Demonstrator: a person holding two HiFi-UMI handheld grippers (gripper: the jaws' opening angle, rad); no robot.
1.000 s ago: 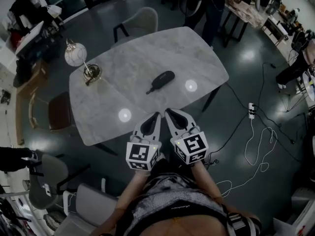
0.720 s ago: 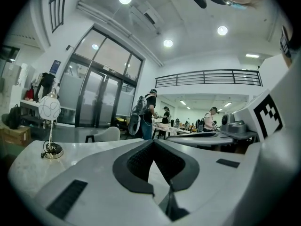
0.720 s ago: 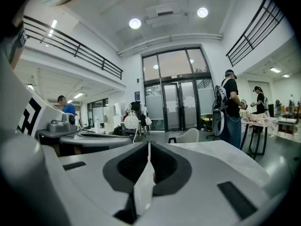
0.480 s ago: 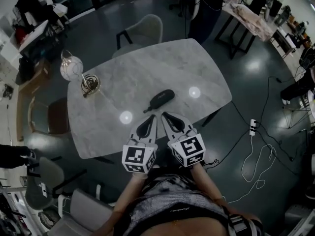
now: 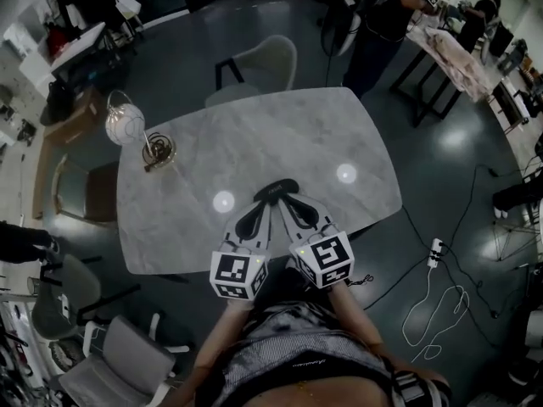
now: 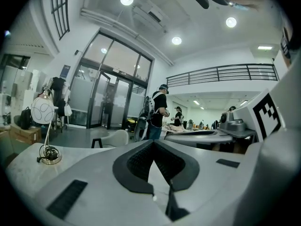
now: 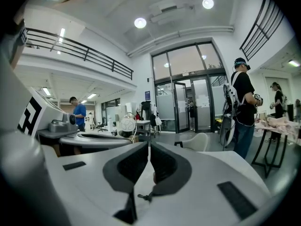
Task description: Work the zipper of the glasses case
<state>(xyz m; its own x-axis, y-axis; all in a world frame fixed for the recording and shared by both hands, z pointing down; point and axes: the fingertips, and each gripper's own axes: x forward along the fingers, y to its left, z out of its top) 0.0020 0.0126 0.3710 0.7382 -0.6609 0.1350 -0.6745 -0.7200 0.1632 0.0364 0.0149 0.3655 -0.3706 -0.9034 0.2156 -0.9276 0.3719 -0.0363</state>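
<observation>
**While both grippers hang shut, the glasses case lies just past their tips**

Although each marker cube faces the head camera, it carries only black-and-white squares, no words. The small pale print on the person's clothing below them is too small to read.

The left gripper [image 5: 268, 202] and right gripper [image 5: 285, 200] sit side by side over the near edge of the table [image 5: 195, 142]. In its own view, the left gripper [image 6: 153, 141] has its pads meeting at the tip with nothing between them. The right gripper [image 7: 149, 144] is likewise closed and empty.

Just beyond the tips, and partly covered by them in the head view, lies the glasses case [image 5: 280, 186], a dark, rounded oblong. No logo or label shows on it.

It is probably light, with a semi-stiff shell, so it would likely skid on the smooth marbled top if pulled at one end only. One gripper should pin the body across its narrow width. The other should pinch the small zipper pull, which I cannot pick out from here.

Farther off stand a globe lamp [image 5: 127, 124] at the table's left corner, a pale chair [image 5: 261, 62] behind the table, and a standing person [image 5: 386, 19] beyond.
</observation>
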